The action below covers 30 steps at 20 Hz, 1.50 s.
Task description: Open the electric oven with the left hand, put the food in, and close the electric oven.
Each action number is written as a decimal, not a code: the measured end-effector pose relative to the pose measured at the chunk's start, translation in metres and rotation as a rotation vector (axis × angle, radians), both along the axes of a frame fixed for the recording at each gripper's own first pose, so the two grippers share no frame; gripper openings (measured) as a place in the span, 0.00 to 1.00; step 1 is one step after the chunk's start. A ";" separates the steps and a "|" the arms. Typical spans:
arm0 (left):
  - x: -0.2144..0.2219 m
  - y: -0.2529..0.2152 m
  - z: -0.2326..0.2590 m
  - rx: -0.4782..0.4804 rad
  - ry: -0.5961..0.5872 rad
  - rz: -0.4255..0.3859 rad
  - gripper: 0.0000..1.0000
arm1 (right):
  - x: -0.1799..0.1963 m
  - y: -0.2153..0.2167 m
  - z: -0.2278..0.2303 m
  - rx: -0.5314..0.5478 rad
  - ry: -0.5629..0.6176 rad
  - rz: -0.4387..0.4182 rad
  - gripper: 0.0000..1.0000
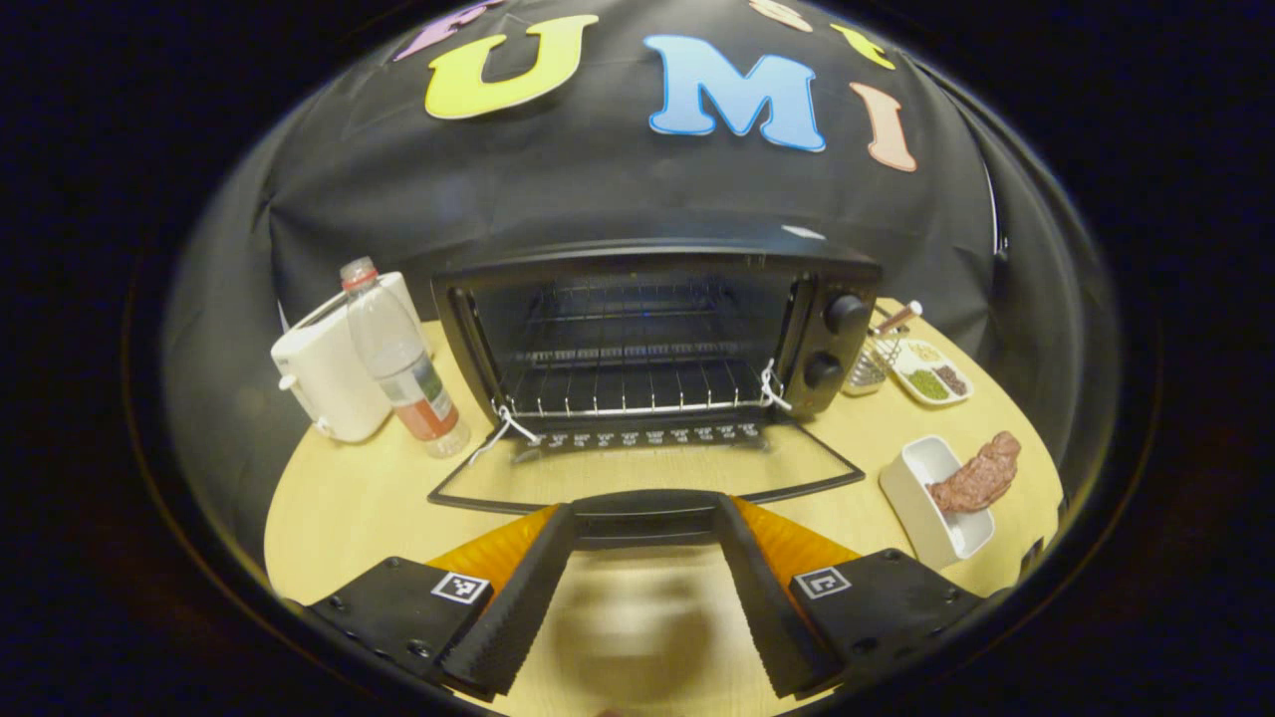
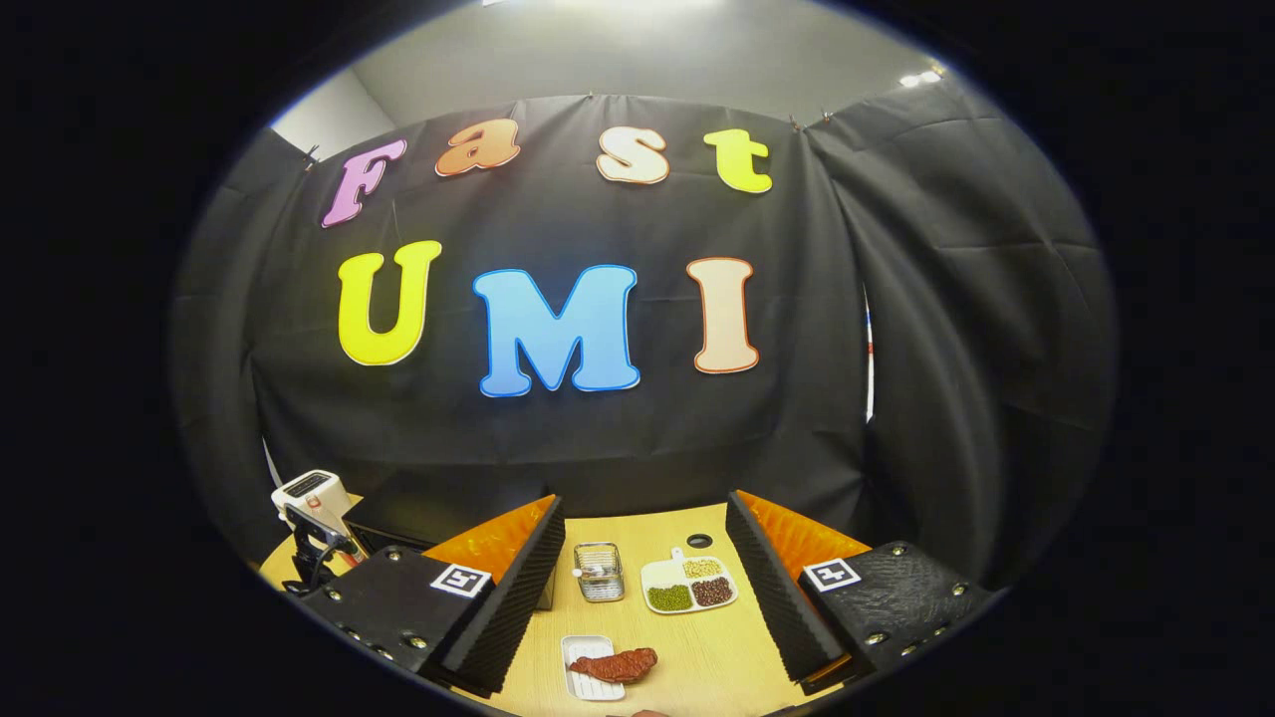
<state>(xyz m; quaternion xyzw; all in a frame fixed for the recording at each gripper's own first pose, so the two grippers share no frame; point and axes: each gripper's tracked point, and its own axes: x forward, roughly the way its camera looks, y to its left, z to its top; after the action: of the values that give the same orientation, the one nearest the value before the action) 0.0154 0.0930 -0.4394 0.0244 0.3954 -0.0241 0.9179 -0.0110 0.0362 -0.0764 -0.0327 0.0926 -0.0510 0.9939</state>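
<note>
We see the electric oven (image 1: 647,339) gaping open, door flat on the table (image 1: 339,498). Our left gripper (image 1: 645,538) straddles the door handle (image 1: 645,508), jaws wide. Right gripper (image 2: 645,588) wide too, above the food (image 2: 618,664) in its white dish (image 2: 583,652), near right.

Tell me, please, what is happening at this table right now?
A person holding a gripper in each hand is loading an electric oven. The oven door already lies folded down flat, and the left gripper is open, its fingers either side of the door's handle. The wire rack inside is bare. The food, a reddish piece of meat, still lies across a small white dish on the table. The right gripper is open above it, holding nothing.
</note>
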 end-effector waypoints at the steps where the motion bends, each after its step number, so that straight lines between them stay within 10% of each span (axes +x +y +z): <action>1: -0.002 0.000 -0.003 0.008 0.004 -0.002 0.95 | -0.001 -0.001 -0.002 -0.002 0.004 0.000 0.98; 11: 0.024 0.000 0.137 -0.038 -0.268 0.049 0.98 | 0.006 -0.014 -0.033 0.054 0.087 0.024 0.98; 19: 0.019 -0.015 0.283 -0.082 -0.558 0.081 0.97 | 0.009 -0.024 -0.119 0.429 0.253 0.120 0.97; 30: -0.005 -0.026 0.338 -0.028 -0.629 0.122 0.95 | -0.011 -0.045 -0.279 0.606 0.568 0.153 0.97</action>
<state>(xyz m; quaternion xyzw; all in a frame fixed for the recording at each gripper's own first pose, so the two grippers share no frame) 0.0101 0.0674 -0.1016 -0.0058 0.0927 0.0343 0.9951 -0.0222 -0.0086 -0.3553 0.2416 0.3709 0.0637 0.8944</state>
